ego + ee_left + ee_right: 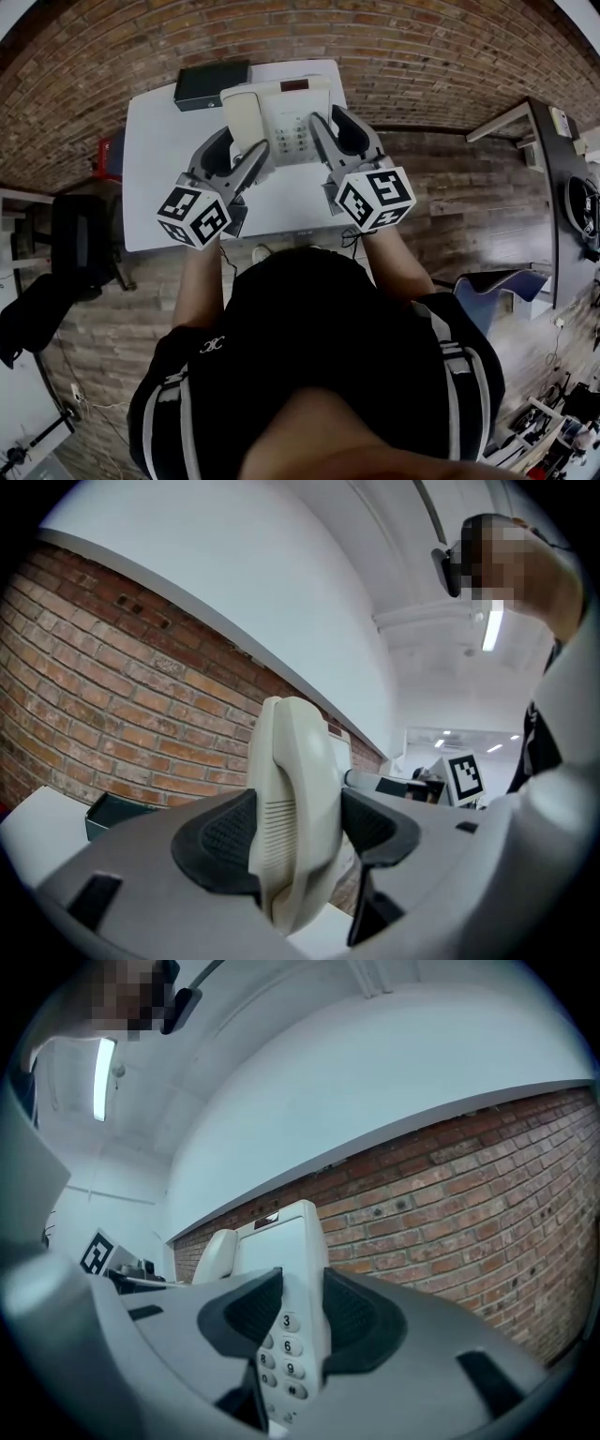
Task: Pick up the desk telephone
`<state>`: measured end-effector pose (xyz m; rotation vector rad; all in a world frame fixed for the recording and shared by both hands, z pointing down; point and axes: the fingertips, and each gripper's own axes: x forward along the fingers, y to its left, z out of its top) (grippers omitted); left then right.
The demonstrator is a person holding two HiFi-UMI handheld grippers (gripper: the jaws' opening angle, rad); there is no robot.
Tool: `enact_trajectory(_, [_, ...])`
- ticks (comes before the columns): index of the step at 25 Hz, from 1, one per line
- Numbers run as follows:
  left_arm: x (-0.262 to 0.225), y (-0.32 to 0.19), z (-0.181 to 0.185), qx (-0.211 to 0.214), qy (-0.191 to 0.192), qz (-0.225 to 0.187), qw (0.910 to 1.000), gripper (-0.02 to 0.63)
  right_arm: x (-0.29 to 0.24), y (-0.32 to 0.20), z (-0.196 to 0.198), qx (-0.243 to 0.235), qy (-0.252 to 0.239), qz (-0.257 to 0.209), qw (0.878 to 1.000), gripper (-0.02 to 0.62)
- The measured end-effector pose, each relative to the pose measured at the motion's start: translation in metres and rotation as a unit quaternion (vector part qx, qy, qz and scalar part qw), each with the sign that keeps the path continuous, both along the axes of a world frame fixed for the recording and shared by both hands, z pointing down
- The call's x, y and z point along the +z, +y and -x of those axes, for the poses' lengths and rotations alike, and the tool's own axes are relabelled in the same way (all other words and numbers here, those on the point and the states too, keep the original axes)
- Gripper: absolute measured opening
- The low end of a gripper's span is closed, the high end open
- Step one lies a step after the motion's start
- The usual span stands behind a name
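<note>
A cream desk telephone (278, 120) hangs above the white table (155, 169), held from both sides. My left gripper (246, 148) is shut on its handset side; in the left gripper view the handset (291, 817) is squeezed between the black pads (225, 841). My right gripper (324, 131) is shut on the keypad side; the right gripper view shows the phone's edge with number keys (286, 1354) clamped between the pads (356, 1316). Both grippers point level towards the brick wall.
A black box (211, 83) lies at the table's far left corner, just behind the phone. A dark chair (80, 244) stands left of the table, and a dark desk (562, 187) at the right. The person's head and shoulders fill the lower head view.
</note>
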<state>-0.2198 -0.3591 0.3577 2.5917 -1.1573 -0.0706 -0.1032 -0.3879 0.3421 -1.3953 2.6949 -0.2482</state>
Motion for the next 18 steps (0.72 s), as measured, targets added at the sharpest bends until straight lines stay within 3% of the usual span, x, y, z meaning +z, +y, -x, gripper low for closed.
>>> enact_trajectory(18, [-0.009, -0.005, 0.011, -0.003, -0.005, -0.001, 1.0, 0.282, -0.007, -0.005, 0.01, 0.0, -0.015, -0.002, 1.0, 0.12])
